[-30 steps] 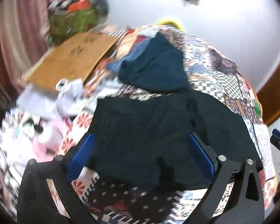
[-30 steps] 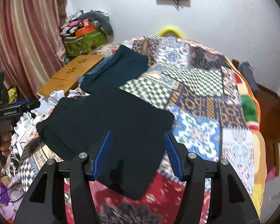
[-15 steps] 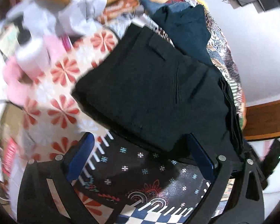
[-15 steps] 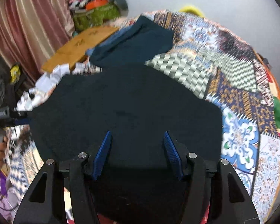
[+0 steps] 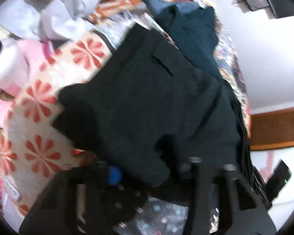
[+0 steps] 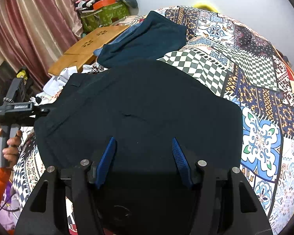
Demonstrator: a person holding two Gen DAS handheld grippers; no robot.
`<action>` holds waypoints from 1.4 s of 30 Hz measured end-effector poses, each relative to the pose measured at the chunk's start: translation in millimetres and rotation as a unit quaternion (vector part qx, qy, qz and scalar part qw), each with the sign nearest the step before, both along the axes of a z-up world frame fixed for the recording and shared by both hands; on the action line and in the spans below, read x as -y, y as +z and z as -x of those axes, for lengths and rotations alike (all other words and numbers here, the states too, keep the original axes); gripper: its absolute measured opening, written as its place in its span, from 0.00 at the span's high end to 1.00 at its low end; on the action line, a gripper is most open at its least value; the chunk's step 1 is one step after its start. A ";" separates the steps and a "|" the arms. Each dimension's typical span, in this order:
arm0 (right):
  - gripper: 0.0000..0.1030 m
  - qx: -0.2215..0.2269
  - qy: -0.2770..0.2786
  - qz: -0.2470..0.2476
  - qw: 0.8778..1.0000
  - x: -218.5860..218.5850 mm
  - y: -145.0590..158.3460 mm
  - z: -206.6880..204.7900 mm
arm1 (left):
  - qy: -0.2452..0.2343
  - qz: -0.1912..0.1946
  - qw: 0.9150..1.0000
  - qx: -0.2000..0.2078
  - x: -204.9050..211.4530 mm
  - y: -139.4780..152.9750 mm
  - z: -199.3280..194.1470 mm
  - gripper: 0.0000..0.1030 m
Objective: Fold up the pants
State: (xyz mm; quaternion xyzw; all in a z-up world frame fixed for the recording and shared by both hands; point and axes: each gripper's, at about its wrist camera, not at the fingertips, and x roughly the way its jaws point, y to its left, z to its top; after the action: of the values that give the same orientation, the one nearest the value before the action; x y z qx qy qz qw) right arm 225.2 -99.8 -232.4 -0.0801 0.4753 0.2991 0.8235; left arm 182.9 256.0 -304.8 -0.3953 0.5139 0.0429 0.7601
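- Left gripper (image 5: 147, 168) has dropped onto the pants (image 5: 147, 101) edge, apparently pinching it.
- Right gripper (image 6: 143, 156) stays wide open above the cloth.
- Fold can begin.

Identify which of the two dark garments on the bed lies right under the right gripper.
The black pants, spread flat beneath the right gripper. The teal garment lies farther back, near the wooden table.

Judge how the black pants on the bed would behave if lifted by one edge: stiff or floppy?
Probably floppy: the pants lie flat, following the quilt, with soft creases. They would likely sag and unfold when lifted by one edge, since layers overlap loosely near the left hand-held gripper. Unlikely to slide easily on the quilt.
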 end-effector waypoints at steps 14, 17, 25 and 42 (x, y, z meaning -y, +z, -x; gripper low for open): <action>0.47 0.003 -0.074 -0.026 0.997 62.4 21.0 7.9 | -0.083 -0.339 0.917 0.192 102.2 175.0 -8.6 0.85; 0.46 0.018 -0.104 -0.011 0.994 89.8 25.0 14.1 | -0.116 -0.354 0.893 0.251 146.8 208.7 -14.5 0.85; 0.46 0.000 -0.124 0.000 0.992 113.0 -3.7 23.2 | -0.231 -0.308 0.868 0.313 268.7 224.7 -40.5 0.86; 0.46 -0.002 -0.133 -0.034 0.991 125.6 -4.5 32.5 | -0.396 -0.238 0.865 0.197 346.0 153.4 -37.3 0.25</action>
State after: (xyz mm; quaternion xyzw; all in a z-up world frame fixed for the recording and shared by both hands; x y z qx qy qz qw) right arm 192.7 -225.4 -236.9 0.0122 0.4727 0.2028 0.8575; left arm 220.2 -89.9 -151.4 0.0342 0.4409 -0.2192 0.8697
